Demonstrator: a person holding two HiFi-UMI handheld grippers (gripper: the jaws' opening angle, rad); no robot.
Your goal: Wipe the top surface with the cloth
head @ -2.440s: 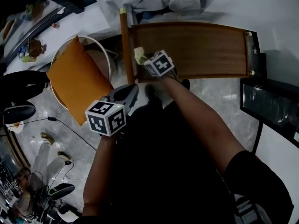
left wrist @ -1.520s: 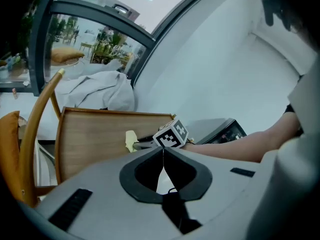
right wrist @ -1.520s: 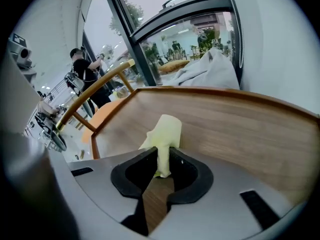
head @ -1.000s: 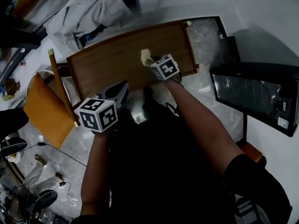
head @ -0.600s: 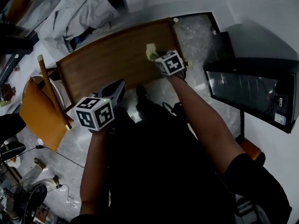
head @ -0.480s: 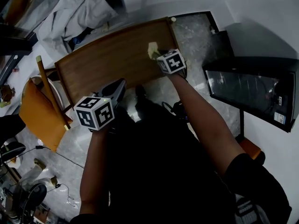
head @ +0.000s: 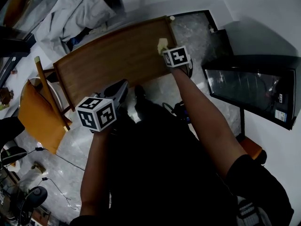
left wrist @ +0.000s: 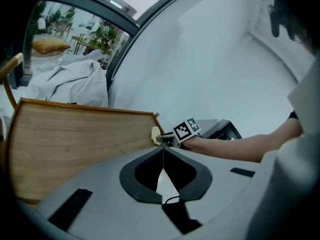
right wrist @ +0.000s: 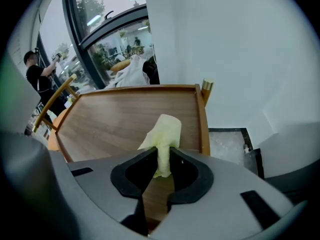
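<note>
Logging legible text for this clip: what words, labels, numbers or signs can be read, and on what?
None can be read.
Too small to read: the white sticker on the black glass-fronted cabinet.
Cubes on the left gripper and right gripper: square black-and-white patterns, no letters.
No print on the pale yellow cloth.

To my left, a chair (head: 51, 92) with a wooden rail carries an orange cushion (head: 35, 114), tilted against the frame. Beyond it lies a heap of pale crumpled fabric (head: 77, 8), draped loosely. To my right stands a dark cabinet (head: 249, 86) with a glossy front panel that reflects light. The floor (head: 188, 29) is grey marbled stone. A plain white wall (right wrist: 225, 49) rises behind. A dark-framed window (right wrist: 75, 39) adjoins it, and a person in black (right wrist: 37, 74) stands near the glass, arms raised.
</note>
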